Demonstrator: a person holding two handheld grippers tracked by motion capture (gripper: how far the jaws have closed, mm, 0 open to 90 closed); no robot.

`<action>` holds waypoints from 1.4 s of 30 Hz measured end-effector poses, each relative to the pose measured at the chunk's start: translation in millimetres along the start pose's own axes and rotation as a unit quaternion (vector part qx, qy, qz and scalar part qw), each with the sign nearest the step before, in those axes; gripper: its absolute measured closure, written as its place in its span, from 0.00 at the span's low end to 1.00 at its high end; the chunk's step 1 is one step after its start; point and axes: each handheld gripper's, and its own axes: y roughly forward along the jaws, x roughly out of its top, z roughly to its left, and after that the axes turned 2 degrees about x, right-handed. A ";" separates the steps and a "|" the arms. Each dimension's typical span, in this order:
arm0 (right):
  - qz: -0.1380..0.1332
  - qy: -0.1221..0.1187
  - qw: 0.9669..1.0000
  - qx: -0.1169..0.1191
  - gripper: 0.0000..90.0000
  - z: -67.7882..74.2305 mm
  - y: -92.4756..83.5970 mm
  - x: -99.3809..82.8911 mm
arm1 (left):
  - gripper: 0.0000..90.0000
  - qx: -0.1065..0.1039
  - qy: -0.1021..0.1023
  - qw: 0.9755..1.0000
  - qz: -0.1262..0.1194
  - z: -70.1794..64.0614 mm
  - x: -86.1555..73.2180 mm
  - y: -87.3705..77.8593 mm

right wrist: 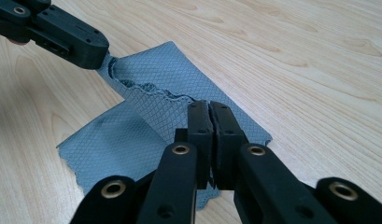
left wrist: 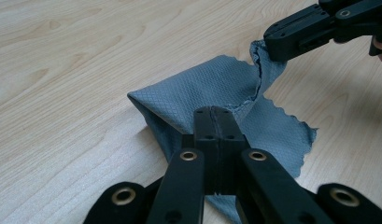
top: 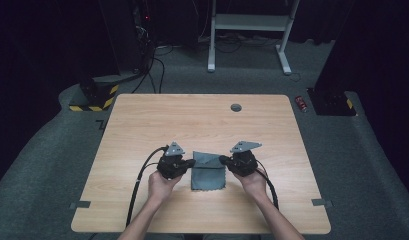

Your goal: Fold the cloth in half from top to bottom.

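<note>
A grey-blue textured cloth (top: 208,175) lies on the wooden table (top: 142,125) in front of the person, partly folded, with its far edge lifted. My left gripper (top: 192,162) is shut on the cloth's far left corner, and my right gripper (top: 223,160) is shut on its far right corner. In the left gripper view, my left gripper (left wrist: 215,114) pinches the pinked edge of the cloth (left wrist: 198,88), while the right gripper (left wrist: 277,46) holds the other corner farther off. The right gripper view shows my right gripper (right wrist: 208,109) clamped on the cloth (right wrist: 156,79) and the left gripper (right wrist: 93,53) beyond.
A round cable hole (top: 236,107) sits near the table's far edge. Tape marks (top: 80,204) are stuck at the near left and right edges. On the floor beyond stand a white frame (top: 249,22), a yellow-black striped base (top: 94,97) and a red can (top: 301,103).
</note>
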 end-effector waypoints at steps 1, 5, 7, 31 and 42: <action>0.000 -0.001 1.000 0.001 0.98 0.8 -0.3 -0.2 | 1.00 0.000 -0.002 1.000 0.001 -0.3 -0.8 0.0; 0.002 -0.008 1.000 0.001 0.98 4.2 -2.1 -3.0 | 1.00 0.003 0.001 1.000 0.003 -2.4 -3.7 0.3; 0.003 -0.010 1.000 0.000 0.98 5.1 -2.5 -4.7 | 1.00 0.011 0.019 1.000 0.004 -7.2 -5.0 0.7; 0.015 -0.018 1.000 -0.003 0.98 16.0 -6.8 -16.8 | 1.00 0.003 0.020 1.000 0.004 -15.5 -17.9 -0.2; 0.014 -0.021 1.000 -0.001 0.98 21.5 -7.7 -17.8 | 1.00 0.001 0.013 1.000 -0.002 -16.6 -25.2 -2.9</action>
